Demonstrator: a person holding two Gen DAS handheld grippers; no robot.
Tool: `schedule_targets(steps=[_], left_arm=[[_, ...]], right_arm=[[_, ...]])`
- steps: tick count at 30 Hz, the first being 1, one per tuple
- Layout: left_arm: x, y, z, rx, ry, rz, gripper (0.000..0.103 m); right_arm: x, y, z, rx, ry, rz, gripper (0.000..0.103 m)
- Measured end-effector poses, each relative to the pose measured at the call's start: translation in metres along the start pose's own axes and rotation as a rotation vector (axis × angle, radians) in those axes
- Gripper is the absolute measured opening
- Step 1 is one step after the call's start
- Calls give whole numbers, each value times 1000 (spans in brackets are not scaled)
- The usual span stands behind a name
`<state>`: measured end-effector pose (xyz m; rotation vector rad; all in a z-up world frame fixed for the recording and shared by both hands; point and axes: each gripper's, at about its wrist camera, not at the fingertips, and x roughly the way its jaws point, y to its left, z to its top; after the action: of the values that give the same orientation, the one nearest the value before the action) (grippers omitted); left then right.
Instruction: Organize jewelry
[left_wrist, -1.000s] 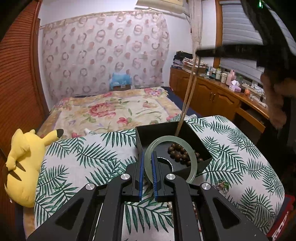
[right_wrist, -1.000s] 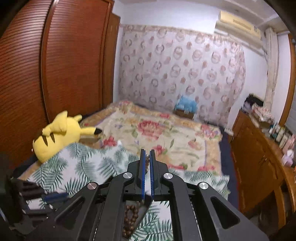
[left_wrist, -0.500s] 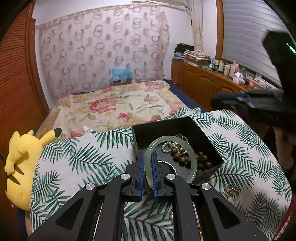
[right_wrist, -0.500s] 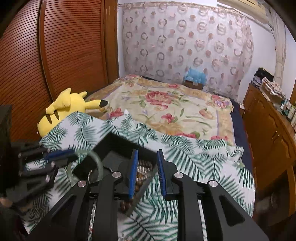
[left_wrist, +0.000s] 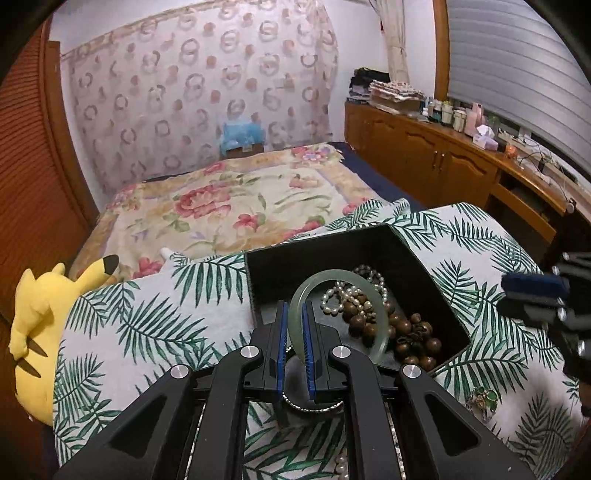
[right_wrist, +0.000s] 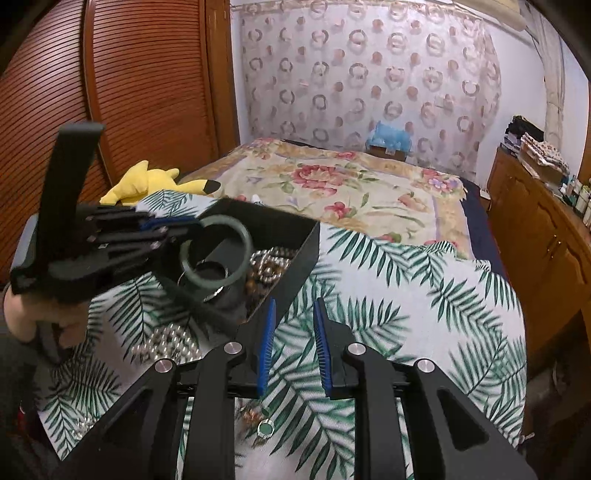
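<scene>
My left gripper (left_wrist: 294, 314) is shut on a pale green jade bangle (left_wrist: 369, 302) and holds it upright over the near edge of the black jewelry box (left_wrist: 321, 254). The box holds a white pearl strand (left_wrist: 340, 291) and brown wooden beads (left_wrist: 410, 332). In the right wrist view the left gripper (right_wrist: 162, 230) holds the bangle (right_wrist: 216, 254) above the box (right_wrist: 291, 236). My right gripper (right_wrist: 291, 325) is open and empty, low over the palm-leaf cloth (right_wrist: 406, 295) just right of the box.
A green-stone ring (left_wrist: 484, 398) and a pearl strand (left_wrist: 341, 463) lie on the cloth near the box. Silver beads (right_wrist: 166, 347) and a small green ring (right_wrist: 266, 428) lie on the cloth. A yellow plush (left_wrist: 37, 325) sits left; a wooden cabinet (left_wrist: 443, 162) stands right.
My right gripper dropped the wooden bead strand into the box, opened, and came down low beside the box. My left gripper kept the bangle and moved slightly forward over the box.
</scene>
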<state>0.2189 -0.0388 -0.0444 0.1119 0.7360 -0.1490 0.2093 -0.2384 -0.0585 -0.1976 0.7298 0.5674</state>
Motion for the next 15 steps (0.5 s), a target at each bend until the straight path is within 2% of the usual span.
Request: schedule_targets(steps=[7,15], left_arm=[[-9,-6,-4,2,-3,-15,9],[-45,-8,-29,-2,-36,-62,9]], right_arm=[[-3,12,-24,-13,6,15,23],[-8,24,-50,-3,4,38,23]])
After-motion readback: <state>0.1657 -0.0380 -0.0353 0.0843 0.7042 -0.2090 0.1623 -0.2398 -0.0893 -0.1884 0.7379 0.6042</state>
